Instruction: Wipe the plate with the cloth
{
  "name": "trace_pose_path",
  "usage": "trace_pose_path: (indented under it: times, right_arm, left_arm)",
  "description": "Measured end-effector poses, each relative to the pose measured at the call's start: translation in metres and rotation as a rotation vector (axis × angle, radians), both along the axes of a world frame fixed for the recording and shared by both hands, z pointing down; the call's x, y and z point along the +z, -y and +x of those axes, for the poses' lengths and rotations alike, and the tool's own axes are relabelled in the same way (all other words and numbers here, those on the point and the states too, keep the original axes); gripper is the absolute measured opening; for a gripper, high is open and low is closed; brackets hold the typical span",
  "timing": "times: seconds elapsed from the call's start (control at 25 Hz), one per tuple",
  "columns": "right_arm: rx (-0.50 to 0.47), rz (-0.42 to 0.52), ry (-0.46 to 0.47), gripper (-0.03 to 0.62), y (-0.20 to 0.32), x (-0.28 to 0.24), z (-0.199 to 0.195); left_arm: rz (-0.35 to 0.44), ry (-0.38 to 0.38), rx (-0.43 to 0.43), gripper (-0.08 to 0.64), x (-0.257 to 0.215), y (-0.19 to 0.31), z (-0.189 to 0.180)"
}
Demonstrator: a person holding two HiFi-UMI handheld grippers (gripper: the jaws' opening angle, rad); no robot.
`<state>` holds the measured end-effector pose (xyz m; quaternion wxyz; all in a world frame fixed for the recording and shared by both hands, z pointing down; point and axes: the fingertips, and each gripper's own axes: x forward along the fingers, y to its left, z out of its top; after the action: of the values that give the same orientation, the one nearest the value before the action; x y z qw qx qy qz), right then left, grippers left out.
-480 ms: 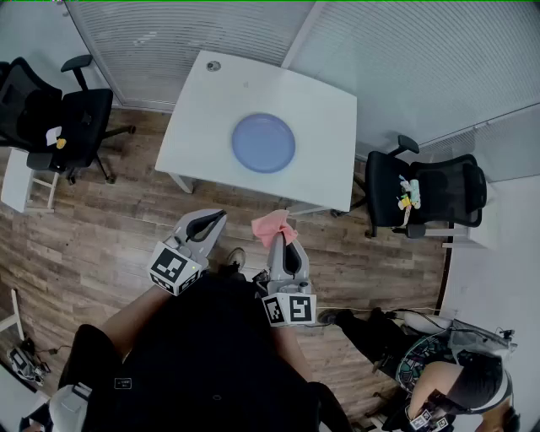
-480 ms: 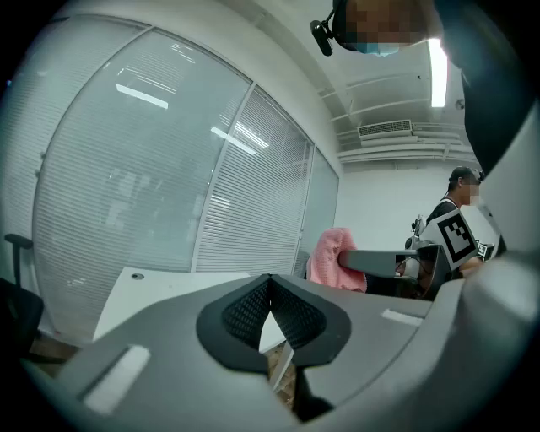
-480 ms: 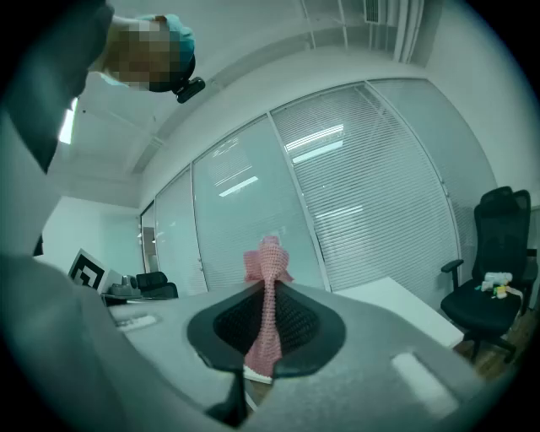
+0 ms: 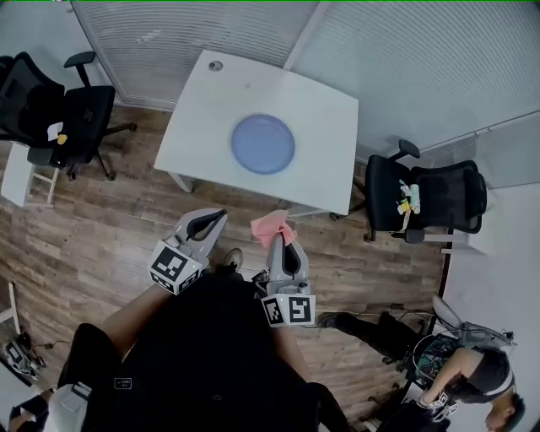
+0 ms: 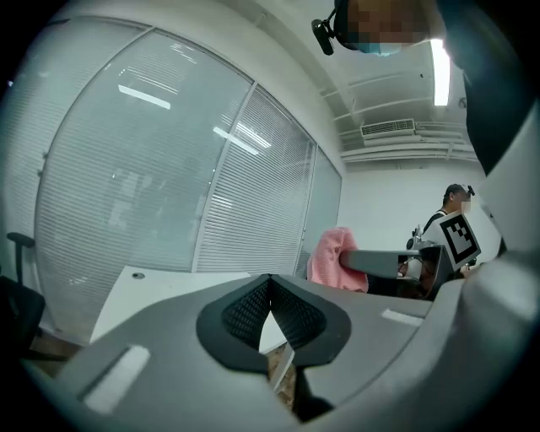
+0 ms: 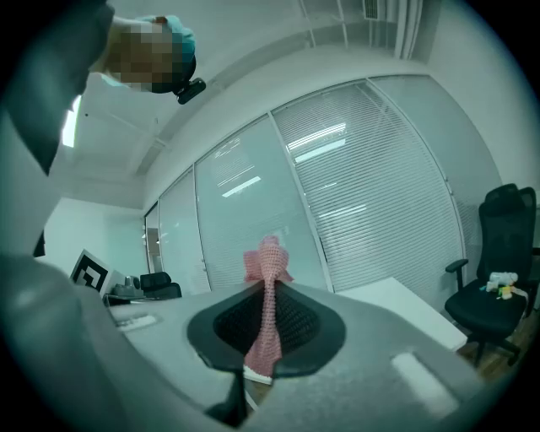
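Observation:
A blue plate [image 4: 263,143] lies in the middle of a white table [image 4: 202,118], seen from above in the head view. My right gripper [image 4: 281,238] is held short of the table's near edge, shut on a pink cloth [image 4: 272,226] that bunches out past its jaws. In the right gripper view the cloth [image 6: 267,304] is pinched between the black pads. My left gripper [image 4: 216,218] sits beside it to the left, jaws shut and empty. The left gripper view shows its pads [image 5: 253,310] touching, with the cloth [image 5: 336,257] off to the right.
Black office chairs stand at the left [image 4: 67,118] and right [image 4: 430,194] of the table. Glass walls with blinds [image 4: 211,25] run behind it. Another person [image 4: 472,380] crouches at the lower right on the wooden floor [image 4: 101,228].
Both grippers have stayed where they were. The person at the lower right has shifted position.

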<state>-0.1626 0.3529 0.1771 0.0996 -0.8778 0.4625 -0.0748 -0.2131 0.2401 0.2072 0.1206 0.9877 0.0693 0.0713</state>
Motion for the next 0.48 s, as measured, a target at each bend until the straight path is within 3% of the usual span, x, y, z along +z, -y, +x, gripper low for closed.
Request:
trace_pose_path:
  times: [0.24, 0.48]
  right_arm:
    - [-0.016, 0.042, -0.016, 0.014, -0.012, -0.008, 0.01]
    - [-0.055, 0.015, -0.019, 0.014, -0.031, 0.0, 0.025]
  left_arm:
    - [-0.001, 0.005, -0.012, 0.003, 0.001, -0.012, 0.011]
    - [-0.005, 0.021, -0.039, 0.003, 0.007, -0.032, 0.028]
